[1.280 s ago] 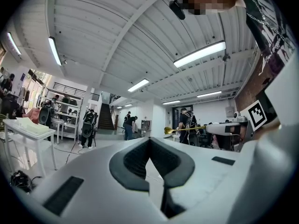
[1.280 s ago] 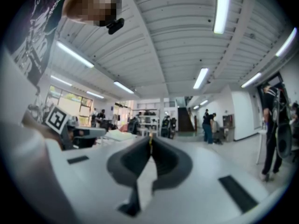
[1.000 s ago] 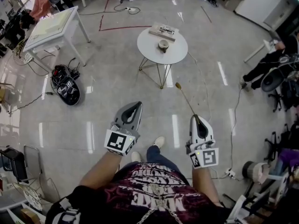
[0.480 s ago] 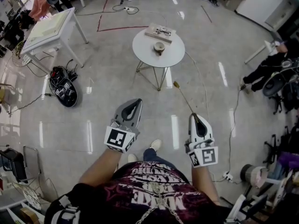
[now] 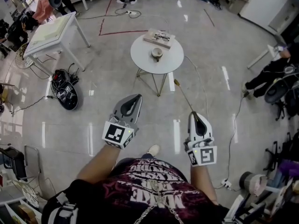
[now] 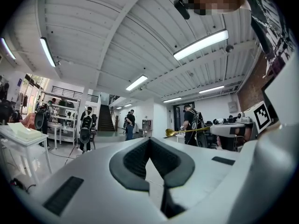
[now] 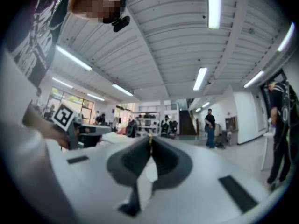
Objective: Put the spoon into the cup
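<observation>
At the bottom edge of the head view is the person's dark printed shirt (image 5: 154,190), with one light shoe (image 5: 153,150) on the grey floor (image 5: 93,125) just beyond it. Both forearms reach forward, each holding a gripper level.

The left gripper (image 5: 134,99) has its jaws drawn together with nothing between them. In the left gripper view the dark pads meet at the tip (image 6: 149,140) over empty air.

The right gripper (image 5: 193,115) is closed on the handle end of the spoon (image 5: 185,98), a long, thin gold one. It slants forward and to the left from the jaw tips, its bowl held out over the floor, short of the table. In the right gripper view the handle appears only as a thin gold sliver pinched at the tip (image 7: 150,140). From the left gripper view the spoon (image 6: 187,130) shows side-on, bowl to the left.

Farther ahead stands a small round white table (image 5: 140,62) on thin metal legs. The cup (image 5: 157,53) sits near its middle, upright and well apart from the spoon. Behind the cup, at the table's far edge, lies a flat board (image 5: 160,37) with a pair of glasses on it.

Off to the left, a black device with tangled cables (image 5: 65,93) lies on the floor, and beyond it stands a square white table (image 5: 51,29). A seated person (image 5: 271,71) shows at the right edge.
</observation>
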`<state>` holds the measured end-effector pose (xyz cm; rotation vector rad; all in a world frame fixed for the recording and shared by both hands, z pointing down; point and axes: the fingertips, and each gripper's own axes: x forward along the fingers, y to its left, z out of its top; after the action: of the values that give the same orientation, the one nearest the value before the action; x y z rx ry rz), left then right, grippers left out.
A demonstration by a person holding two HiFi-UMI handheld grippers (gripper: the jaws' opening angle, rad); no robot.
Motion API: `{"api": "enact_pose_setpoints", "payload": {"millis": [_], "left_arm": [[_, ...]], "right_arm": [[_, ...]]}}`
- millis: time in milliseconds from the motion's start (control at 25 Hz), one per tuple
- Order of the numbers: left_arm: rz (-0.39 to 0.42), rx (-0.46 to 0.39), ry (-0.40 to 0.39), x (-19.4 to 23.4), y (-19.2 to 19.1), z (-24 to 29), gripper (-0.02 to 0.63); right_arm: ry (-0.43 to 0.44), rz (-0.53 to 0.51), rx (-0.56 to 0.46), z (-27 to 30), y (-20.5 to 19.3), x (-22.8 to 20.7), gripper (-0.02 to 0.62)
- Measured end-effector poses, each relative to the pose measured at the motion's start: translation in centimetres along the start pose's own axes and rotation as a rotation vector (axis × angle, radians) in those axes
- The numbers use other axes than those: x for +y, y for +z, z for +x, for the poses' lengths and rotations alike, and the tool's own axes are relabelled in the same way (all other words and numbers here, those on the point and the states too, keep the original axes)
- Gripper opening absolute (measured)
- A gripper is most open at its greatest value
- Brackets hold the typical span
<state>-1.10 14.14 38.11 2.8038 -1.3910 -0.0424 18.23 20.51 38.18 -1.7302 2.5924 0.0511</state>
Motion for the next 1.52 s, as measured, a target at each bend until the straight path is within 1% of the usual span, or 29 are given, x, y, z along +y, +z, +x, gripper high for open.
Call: {"api": "enact_pose_setpoints", "payload": {"millis": [200, 320, 520, 720, 880, 1160, 1520], "left_arm": [[0.002, -0.024, 0.032, -0.3, 0.9, 1.8, 0.028], [-0.002, -0.029, 0.041, -0.6, 0.8, 2.4, 0.028], [-0.001, -0.027, 0.061, -0.3, 0.9, 2.1, 0.028], [-0.016, -0.009, 0.078, 0.0, 0.3, 1.2, 0.028], [-0.025, -0.001, 0.084, 1.1, -0.5, 1.5, 0.028], [-0.013, -0.011, 0.089, 3.2, 0.0, 2.7, 0.028], [-0.023, -0.001, 0.072, 6.1, -0.2, 5.5, 0.028]], "right_arm": [[0.037, -0.002, -0.011, 0.9, 0.6, -1.9, 0.035], [0.053, -0.003, -0.019, 1.6, 0.8, -2.5, 0.035], [0.079, 0.002, -0.036, 2.1, 1.2, -2.3, 0.035], [0.097, 0.017, -0.014, 2.5, 0.7, -1.7, 0.035], [0.099, 0.023, -0.005, 3.4, -0.1, -1.7, 0.035], [0.104, 0.024, 0.001, 5.8, -0.3, -1.6, 0.035], [0.088, 0.02, 0.018, 9.7, -0.5, -2.6, 0.035]]}}
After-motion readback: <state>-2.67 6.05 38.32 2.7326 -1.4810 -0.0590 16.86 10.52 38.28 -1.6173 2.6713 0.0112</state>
